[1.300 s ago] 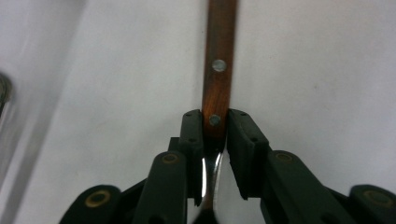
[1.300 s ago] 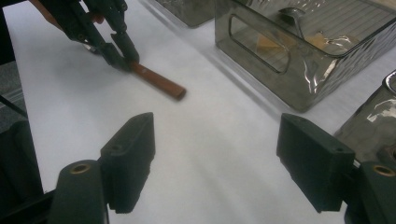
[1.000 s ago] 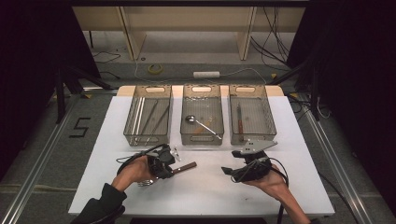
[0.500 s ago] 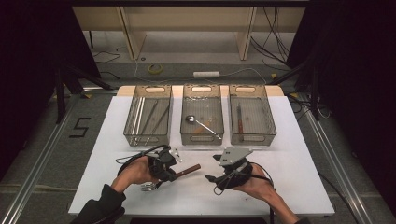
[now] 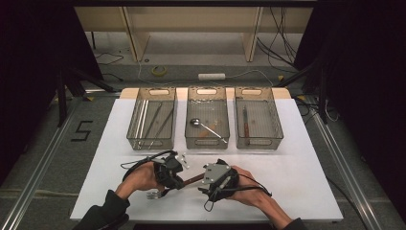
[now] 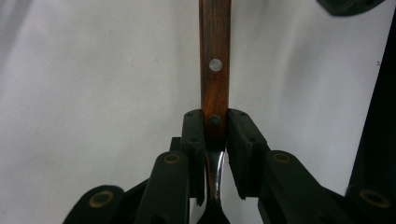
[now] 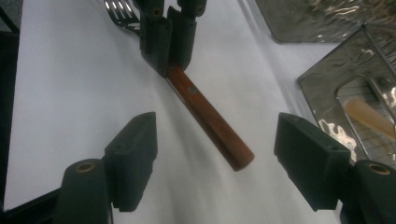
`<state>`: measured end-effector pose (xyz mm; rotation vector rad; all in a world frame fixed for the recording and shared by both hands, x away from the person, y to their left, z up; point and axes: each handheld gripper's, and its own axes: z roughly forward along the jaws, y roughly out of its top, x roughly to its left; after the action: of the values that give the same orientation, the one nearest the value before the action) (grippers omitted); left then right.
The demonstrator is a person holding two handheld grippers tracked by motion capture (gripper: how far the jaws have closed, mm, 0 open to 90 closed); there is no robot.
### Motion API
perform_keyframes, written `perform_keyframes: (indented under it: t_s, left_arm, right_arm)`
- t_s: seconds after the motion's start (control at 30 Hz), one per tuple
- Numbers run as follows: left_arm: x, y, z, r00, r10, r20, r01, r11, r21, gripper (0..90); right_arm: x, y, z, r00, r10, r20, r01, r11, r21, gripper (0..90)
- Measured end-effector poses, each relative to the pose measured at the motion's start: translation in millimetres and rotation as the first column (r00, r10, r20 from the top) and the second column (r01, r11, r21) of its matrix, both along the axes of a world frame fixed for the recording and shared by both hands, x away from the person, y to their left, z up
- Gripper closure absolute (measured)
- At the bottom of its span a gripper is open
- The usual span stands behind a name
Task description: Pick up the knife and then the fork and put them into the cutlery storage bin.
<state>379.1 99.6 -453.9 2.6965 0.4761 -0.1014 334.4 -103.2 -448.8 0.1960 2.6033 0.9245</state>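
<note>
The left claw (image 5: 178, 176) is clamped on a wooden-handled fork (image 7: 210, 122), held just above the white worktop (image 5: 297, 177). The right claw (image 7: 215, 163) gapes wide, its jaws either side of the handle's free end without touching.

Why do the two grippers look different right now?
The left gripper is shut on the fork, squeezing its wooden handle; the right gripper is open and holds nothing. The left one carries the fork; the right one points at the handle's free end. Both have black jaws.
</note>
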Motion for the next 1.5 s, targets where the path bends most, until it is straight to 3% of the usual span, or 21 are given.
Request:
perform_keyframes:
  t_s: [0.37, 0.47, 0.63, 0.9, 0.93, 1.13, 1.27, 1.4, 1.5]
  left_arm:
    - [-2.7, -4.3, 2.4, 0.9995, -0.009, -0.030, 0.008, 0.9995, -0.030, 76.9]
    - [-3.2, -5.0, 3.4, 0.9994, -0.006, -0.034, 0.005, 0.9993, -0.037, 76.8]
    - [-2.4, -5.4, 3.4, 0.9988, -0.009, -0.048, 0.007, 0.9991, -0.041, 76.9]
    - [-2.5, -6.7, 2.8, 0.9978, -0.008, -0.065, 0.005, 0.9990, -0.043, 76.8]
    - [-2.6, -6.9, 2.8, 0.9977, -0.007, -0.068, 0.005, 0.9990, -0.044, 76.8]
    - [-3.2, -6.7, 6.9, 0.9978, 0.004, -0.066, -0.008, 0.9978, -0.066, 76.7]
    - [-4.9, -5.8, 15.9, 0.9987, 0.011, -0.049, -0.015, 0.9972, -0.074, 76.7]
    - [-6.3, -4.9, 21.3, 0.9993, 0.007, -0.037, -0.010, 0.9965, -0.083, 76.6]
    - [-7.6, -5.1, 24.8, 0.9995, 0.008, -0.031, -0.011, 0.9961, -0.087, 76.5]
  right_arm:
    - [3.4, 9.5, -15.6, 0.9978, 0.038, 0.055, -0.032, 0.995, -0.097, 35.4]
    - [3.2, 12.7, -20.0, 0.9941, 0.047, 0.098, -0.034, 0.992, -0.123, 37.0]
    - [-0.7, 16.9, -24.0, 0.9896, 0.072, 0.124, -0.052, 0.986, -0.160, 42.5]
    - [-5.5, 20.7, -27.4, 0.9654, 0.140, 0.220, -0.087, 0.968, -0.235, 53.3]
    - [-4.8, 20.0, -25.9, 0.9580, 0.169, 0.232, -0.105, 0.959, -0.265, 55.0]
    - [-6.3, 17.8, -24.5, 0.9483, 0.174, 0.265, -0.106, 0.962, -0.252, 63.6]
    - [-9.9, 17.4, -22.9, 0.9299, 0.216, 0.298, -0.127, 0.948, -0.291, 70.4]
    - [-12.7, 16.3, -20.8, 0.9181, 0.247, 0.310, -0.152, 0.941, -0.301, 74.0]
    - [-15.1, 16.7, -21.4, 0.9069, 0.276, 0.318, -0.167, 0.929, -0.329, 76.9]
